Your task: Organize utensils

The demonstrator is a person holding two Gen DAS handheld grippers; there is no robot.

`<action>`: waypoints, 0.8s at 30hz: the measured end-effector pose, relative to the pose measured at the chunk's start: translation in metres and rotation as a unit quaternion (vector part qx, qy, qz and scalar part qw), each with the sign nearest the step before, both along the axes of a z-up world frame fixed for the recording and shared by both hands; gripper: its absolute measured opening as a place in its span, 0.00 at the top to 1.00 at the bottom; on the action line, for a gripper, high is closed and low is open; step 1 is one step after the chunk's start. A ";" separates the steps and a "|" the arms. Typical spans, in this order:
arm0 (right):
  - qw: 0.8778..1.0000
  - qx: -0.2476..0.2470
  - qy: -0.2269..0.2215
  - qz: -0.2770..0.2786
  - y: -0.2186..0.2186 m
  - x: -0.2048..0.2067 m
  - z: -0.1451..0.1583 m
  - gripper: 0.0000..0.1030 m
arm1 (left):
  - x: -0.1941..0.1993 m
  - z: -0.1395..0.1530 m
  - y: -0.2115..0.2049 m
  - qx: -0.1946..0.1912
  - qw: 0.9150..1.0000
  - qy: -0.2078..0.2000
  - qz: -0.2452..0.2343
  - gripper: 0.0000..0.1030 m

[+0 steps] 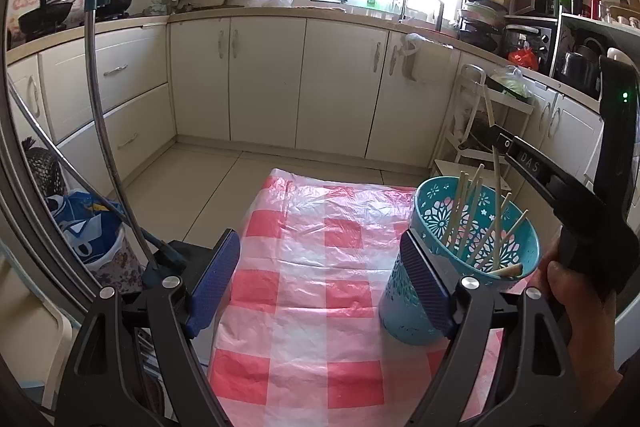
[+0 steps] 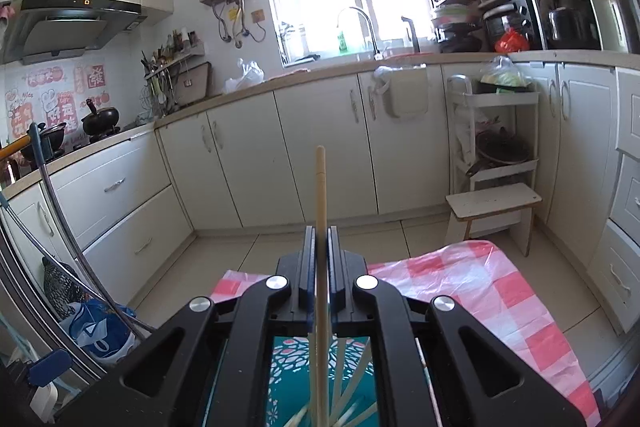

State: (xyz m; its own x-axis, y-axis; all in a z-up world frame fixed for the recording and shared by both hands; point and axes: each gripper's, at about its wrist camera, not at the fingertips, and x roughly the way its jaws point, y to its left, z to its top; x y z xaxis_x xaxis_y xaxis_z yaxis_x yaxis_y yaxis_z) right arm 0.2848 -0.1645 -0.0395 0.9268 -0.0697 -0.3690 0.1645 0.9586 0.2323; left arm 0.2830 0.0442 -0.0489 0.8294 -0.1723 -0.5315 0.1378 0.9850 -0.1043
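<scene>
A teal cut-out utensil holder (image 1: pixel 476 227) stands on the red-and-white checked table cover (image 1: pixel 312 267), holding several wooden chopsticks (image 1: pixel 468 211). My left gripper (image 1: pixel 320 279) is open and empty, its right finger beside the holder's left wall. My right gripper (image 2: pixel 320 247) is shut on a single chopstick (image 2: pixel 320 195), held upright directly above the holder (image 2: pixel 296 379). In the left wrist view the right gripper (image 1: pixel 500 137) hangs over the holder with the chopstick (image 1: pixel 496 187) reaching down into it.
White kitchen cabinets (image 1: pixel 264 79) line the far wall. A white step stool and rack (image 2: pixel 496 195) stand on the right. A mop handle (image 1: pixel 100 107) and a blue bag (image 1: pixel 88 231) are at the left of the table.
</scene>
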 end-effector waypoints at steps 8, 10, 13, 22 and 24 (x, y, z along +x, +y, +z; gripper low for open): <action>0.998 -0.040 0.004 0.041 0.015 -0.045 -0.026 0.91 | 0.001 0.002 0.005 -0.007 1.000 0.001 0.002 0.24; 0.997 -0.045 0.019 0.052 0.016 -0.050 -0.033 0.77 | 0.001 0.001 0.006 -0.010 1.000 0.004 0.002 0.24; 0.997 -0.048 0.024 0.050 0.013 -0.057 -0.036 0.65 | 0.002 -0.002 0.008 -0.012 1.000 0.009 0.003 0.24; 0.997 -0.032 0.055 0.033 -0.002 -0.088 -0.039 0.33 | -0.001 -0.004 0.006 0.004 1.000 0.007 0.005 0.23; 0.998 -0.020 0.058 0.028 -0.008 -0.102 -0.041 0.26 | -0.004 -0.003 0.005 0.013 1.000 0.005 0.006 0.21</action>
State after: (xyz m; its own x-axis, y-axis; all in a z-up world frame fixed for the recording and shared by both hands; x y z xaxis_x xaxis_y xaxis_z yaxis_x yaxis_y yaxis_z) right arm 0.1829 -0.1728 -0.0803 0.8806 -0.0352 -0.4725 0.1334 0.9753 0.1761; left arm 0.2794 0.0488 -0.0523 0.8266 -0.1478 -0.5431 0.1243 0.9890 -0.0799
